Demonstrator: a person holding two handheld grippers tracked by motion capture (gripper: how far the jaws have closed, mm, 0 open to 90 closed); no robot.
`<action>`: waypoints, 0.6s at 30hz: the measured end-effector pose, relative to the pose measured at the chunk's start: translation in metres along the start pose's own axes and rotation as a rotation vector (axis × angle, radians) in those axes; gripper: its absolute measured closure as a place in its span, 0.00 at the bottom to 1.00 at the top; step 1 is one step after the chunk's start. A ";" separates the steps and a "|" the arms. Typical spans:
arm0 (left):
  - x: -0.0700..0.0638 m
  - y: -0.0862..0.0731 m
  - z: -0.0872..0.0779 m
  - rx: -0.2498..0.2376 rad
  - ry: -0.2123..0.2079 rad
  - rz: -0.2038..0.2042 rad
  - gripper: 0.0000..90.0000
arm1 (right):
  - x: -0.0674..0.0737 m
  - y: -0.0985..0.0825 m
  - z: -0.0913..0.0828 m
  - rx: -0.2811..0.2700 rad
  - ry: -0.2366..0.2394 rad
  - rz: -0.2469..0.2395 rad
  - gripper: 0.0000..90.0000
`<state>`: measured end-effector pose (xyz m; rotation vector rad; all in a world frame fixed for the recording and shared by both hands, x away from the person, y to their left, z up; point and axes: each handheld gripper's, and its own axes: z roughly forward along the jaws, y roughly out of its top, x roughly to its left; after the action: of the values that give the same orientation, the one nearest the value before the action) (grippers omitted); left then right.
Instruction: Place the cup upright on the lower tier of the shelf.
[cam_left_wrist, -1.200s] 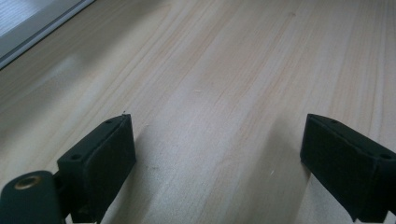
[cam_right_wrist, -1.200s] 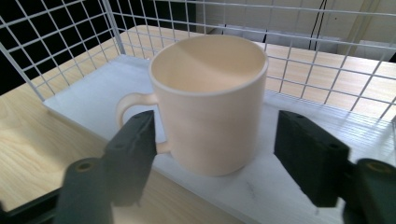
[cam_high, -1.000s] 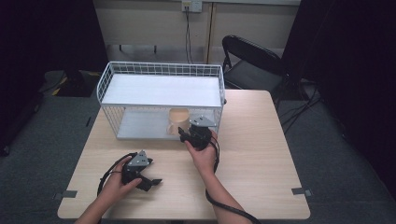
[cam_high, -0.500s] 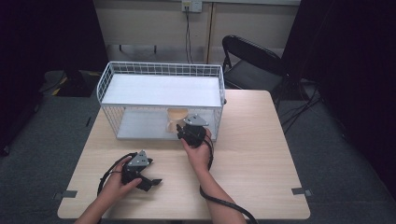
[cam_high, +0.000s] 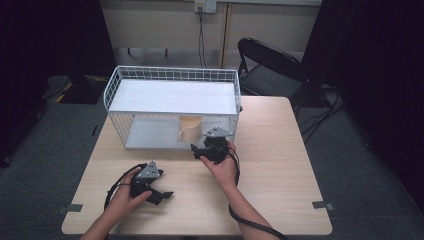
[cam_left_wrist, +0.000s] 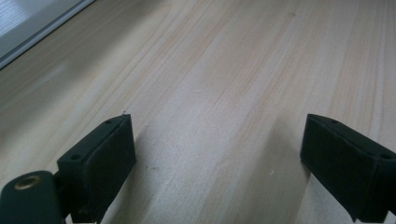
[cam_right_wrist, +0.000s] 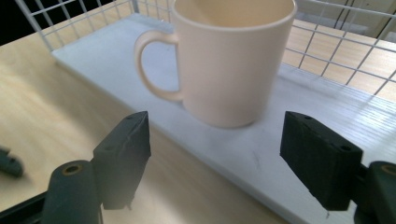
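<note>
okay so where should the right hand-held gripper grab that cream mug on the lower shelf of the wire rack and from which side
Probably the mug body, approached straight in from the rack's open front. It stands upright on the white lower shelf, its handle turned sideways to the left in the right gripper view. The right hand-held gripper is open, apparently wide enough to straddle the body below the rim.

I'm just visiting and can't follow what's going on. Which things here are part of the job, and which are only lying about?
Seemingly in use:
- right gripper, open, facing the mug
- cream mug on the rack's lower shelf
- white wire rack

Idle or background:
- left gripper, open over bare table
- black chair
</note>
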<state>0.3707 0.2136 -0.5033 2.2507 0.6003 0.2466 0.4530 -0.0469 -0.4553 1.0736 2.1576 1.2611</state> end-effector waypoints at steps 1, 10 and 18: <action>0.000 0.000 0.000 0.000 0.000 0.000 0.11 | -0.001 -0.001 -0.004 0.001 0.003 -0.005 0.27; 0.000 0.000 0.000 0.000 0.003 -0.001 0.11 | -0.015 -0.009 -0.027 0.013 0.057 -0.004 0.24; 0.000 0.000 0.000 0.000 0.003 -0.002 0.11 | -0.020 -0.019 -0.038 0.030 0.099 -0.018 0.22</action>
<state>0.3705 0.2135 -0.5033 2.2498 0.6040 0.2488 0.4316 -0.0889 -0.4531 1.0205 2.2611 1.3034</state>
